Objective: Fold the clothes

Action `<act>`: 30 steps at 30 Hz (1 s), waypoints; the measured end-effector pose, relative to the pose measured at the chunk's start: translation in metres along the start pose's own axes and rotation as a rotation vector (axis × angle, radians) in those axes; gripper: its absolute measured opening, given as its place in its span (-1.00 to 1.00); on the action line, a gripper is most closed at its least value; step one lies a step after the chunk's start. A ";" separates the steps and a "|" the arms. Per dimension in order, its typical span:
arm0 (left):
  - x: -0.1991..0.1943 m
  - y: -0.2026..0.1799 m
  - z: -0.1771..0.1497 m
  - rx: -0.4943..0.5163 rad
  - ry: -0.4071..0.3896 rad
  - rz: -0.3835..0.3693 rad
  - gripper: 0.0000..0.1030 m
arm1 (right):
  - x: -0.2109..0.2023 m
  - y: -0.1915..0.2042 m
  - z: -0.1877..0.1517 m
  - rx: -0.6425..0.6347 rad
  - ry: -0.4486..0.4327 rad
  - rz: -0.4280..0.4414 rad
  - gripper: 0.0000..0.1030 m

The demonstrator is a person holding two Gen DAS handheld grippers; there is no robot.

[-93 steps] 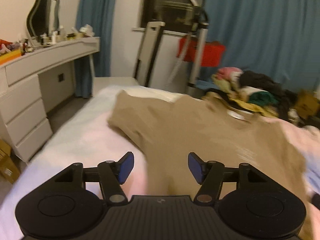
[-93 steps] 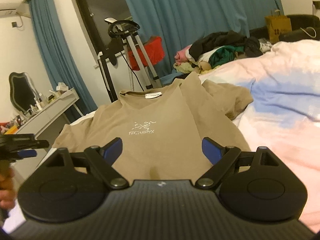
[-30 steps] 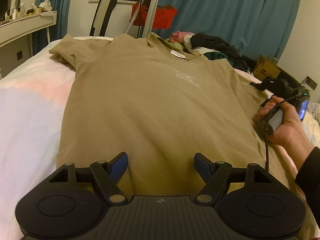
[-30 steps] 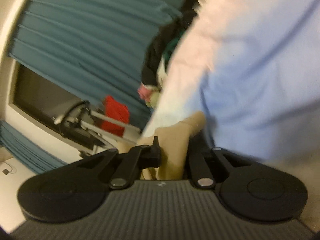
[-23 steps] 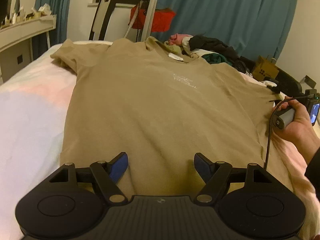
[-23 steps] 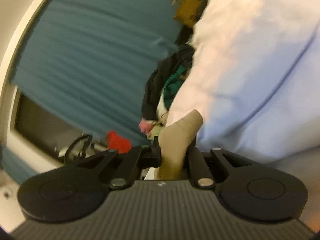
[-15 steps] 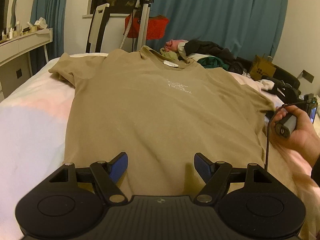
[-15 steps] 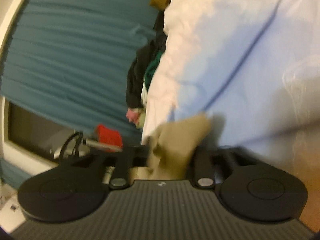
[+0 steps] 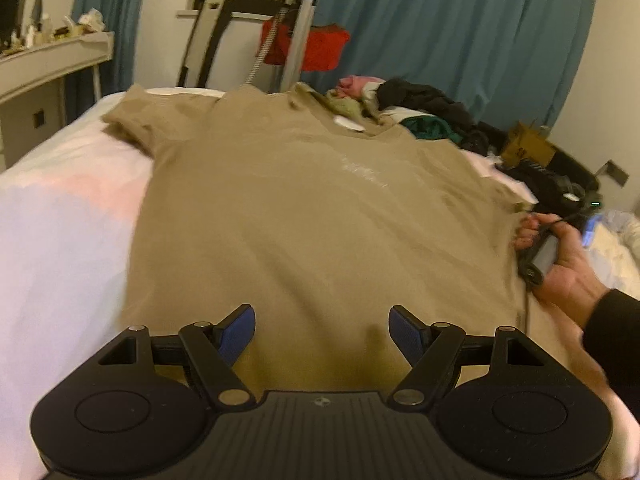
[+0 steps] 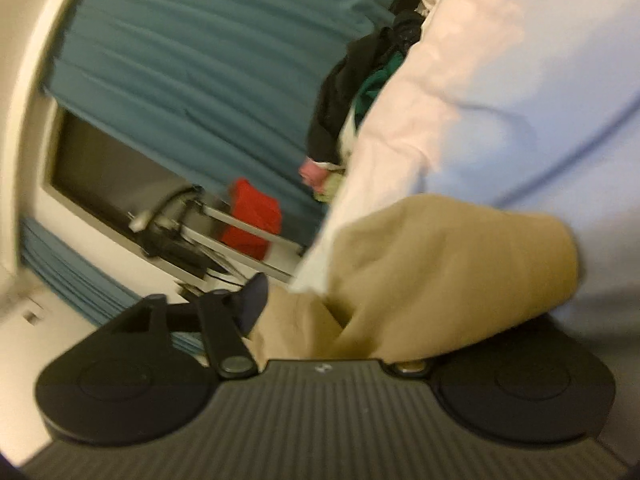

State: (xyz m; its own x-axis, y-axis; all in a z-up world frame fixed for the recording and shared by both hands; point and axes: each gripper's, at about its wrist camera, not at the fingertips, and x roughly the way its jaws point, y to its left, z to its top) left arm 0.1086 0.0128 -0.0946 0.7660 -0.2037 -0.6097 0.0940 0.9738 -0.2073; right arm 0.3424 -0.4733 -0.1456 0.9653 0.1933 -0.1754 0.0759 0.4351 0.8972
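1. Since half a second ago, the sleeve [image 10: 452,264] has slipped out of the right tongs' [image 10: 360,304] tight pinch and now spills loosely over their far finger, hiding it; only the near finger [image 10: 252,300] shows, and whether the tongs are apart or clamped on cloth cannot be told.
2. Against the same earlier view, the left tongs [image 9: 322,330] have hardly shifted: they hover with both blue pads [image 9: 238,330] wide apart, gripping nothing.
3. Straight ahead of the left tongs, the tan T-shirt [image 9: 304,208] lies spread front-up on the bed [image 9: 60,232], its hem between and below the two fingers and its collar at the far end.
4. To the right of the left tongs, the right hand [image 9: 560,264] holds the other tool's handle at the shirt's right edge.
5. Beyond the collar sits a heap of clothes [image 9: 416,112], with a teal curtain [image 9: 460,32] behind it.
6. Ahead of the right tongs, the pale duvet [image 10: 500,100] fills the blurred view.
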 end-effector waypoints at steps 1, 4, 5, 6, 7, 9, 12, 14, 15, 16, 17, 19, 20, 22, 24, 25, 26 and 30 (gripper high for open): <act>0.000 -0.002 0.002 0.008 -0.011 0.006 0.49 | 0.005 0.005 0.002 -0.025 0.017 -0.051 -0.79; 0.002 -0.004 0.007 0.020 -0.027 0.012 0.51 | 0.006 0.018 0.006 -0.111 -0.012 -0.143 -0.88; 0.002 -0.003 0.008 0.014 -0.025 0.010 0.51 | 0.001 0.019 0.008 -0.113 -0.050 -0.165 -0.88; 0.001 -0.001 0.009 0.006 -0.024 0.011 0.51 | -0.004 0.020 0.012 -0.103 -0.083 -0.184 -0.89; 0.000 0.001 0.010 -0.002 -0.023 0.012 0.51 | -0.011 0.023 0.015 -0.109 -0.123 -0.208 -0.89; -0.002 0.008 0.013 -0.024 -0.016 0.017 0.51 | -0.019 0.034 0.018 -0.165 -0.176 -0.252 -0.89; -0.006 0.024 0.025 -0.060 -0.009 0.066 0.52 | -0.028 0.072 0.011 -0.342 -0.231 -0.300 -0.88; -0.011 0.036 0.032 -0.085 -0.011 0.103 0.56 | -0.031 0.101 0.002 -0.459 -0.265 -0.332 -0.88; -0.015 0.043 0.035 -0.098 -0.018 0.120 0.60 | -0.032 0.114 -0.001 -0.496 -0.280 -0.354 -0.88; -0.019 0.050 0.038 -0.109 -0.023 0.139 0.61 | -0.033 0.127 -0.004 -0.532 -0.295 -0.375 -0.88; -0.023 0.054 0.040 -0.113 -0.026 0.153 0.61 | -0.034 0.140 -0.009 -0.572 -0.312 -0.399 -0.88; -0.030 0.061 0.043 -0.112 -0.034 0.163 0.62 | -0.030 0.167 -0.027 -0.661 -0.342 -0.444 -0.88; -0.033 0.064 0.045 -0.113 -0.037 0.160 0.63 | -0.028 0.180 -0.037 -0.706 -0.357 -0.466 -0.88; -0.039 0.071 0.048 -0.134 -0.044 0.155 0.65 | -0.024 0.203 -0.061 -0.798 -0.384 -0.500 -0.88; -0.044 0.078 0.051 -0.155 -0.051 0.137 0.68 | -0.017 0.221 -0.094 -0.892 -0.409 -0.519 -0.87; -0.047 0.081 0.051 -0.162 -0.057 0.133 0.70 | -0.014 0.231 -0.111 -0.940 -0.421 -0.529 -0.86; -0.048 0.086 0.052 -0.165 -0.063 0.138 0.73 | -0.006 0.238 -0.133 -0.993 -0.430 -0.533 -0.86; -0.047 0.106 0.049 -0.220 -0.050 0.190 0.74 | 0.040 0.249 -0.210 -1.159 -0.326 -0.497 -0.85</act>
State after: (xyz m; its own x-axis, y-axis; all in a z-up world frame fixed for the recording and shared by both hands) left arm 0.1135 0.1304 -0.0507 0.7873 -0.0096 -0.6165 -0.1901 0.9474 -0.2575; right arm 0.3471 -0.1728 -0.0144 0.9247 -0.3567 -0.1331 0.3400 0.9310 -0.1331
